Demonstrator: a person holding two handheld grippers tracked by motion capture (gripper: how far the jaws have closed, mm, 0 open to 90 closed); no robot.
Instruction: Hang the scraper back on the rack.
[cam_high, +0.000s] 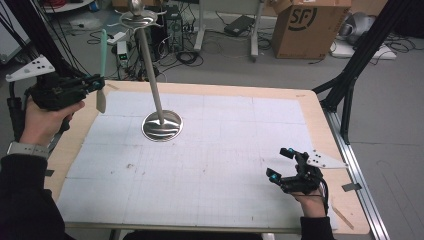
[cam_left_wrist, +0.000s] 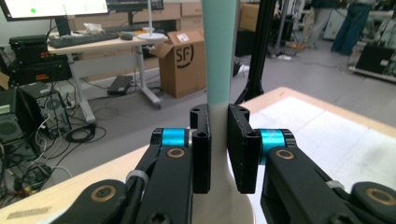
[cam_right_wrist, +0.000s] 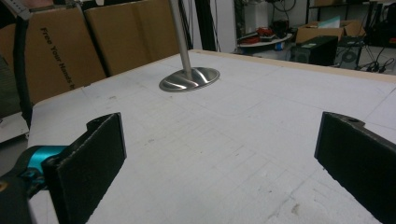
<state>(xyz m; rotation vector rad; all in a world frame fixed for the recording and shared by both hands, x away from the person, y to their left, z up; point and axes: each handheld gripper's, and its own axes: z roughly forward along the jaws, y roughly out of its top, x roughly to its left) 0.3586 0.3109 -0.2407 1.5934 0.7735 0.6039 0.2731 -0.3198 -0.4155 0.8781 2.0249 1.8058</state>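
A metal stand rises from a round shiny base (cam_high: 161, 125) on the white mat, its pole (cam_high: 149, 65) leaning up to a hooked top (cam_high: 138, 18). The same base (cam_right_wrist: 189, 78) lies ahead in the right gripper view. My left gripper (cam_high: 98, 84) is held above the table's left edge, shut on a long utensil with a pale green handle (cam_high: 103, 50) and a cream lower end (cam_high: 101, 101). In the left gripper view the handle (cam_left_wrist: 218, 51) stands upright between the jaws. My right gripper (cam_high: 280, 162) rests low near the front right, open, with nothing between its fingers.
The white gridded mat (cam_high: 210, 150) covers a wooden table (cam_high: 320, 125). A black tripod leg (cam_high: 350, 80) stands at the right edge. Behind the table are a cardboard box (cam_high: 310, 27), cables and desk legs on the floor.
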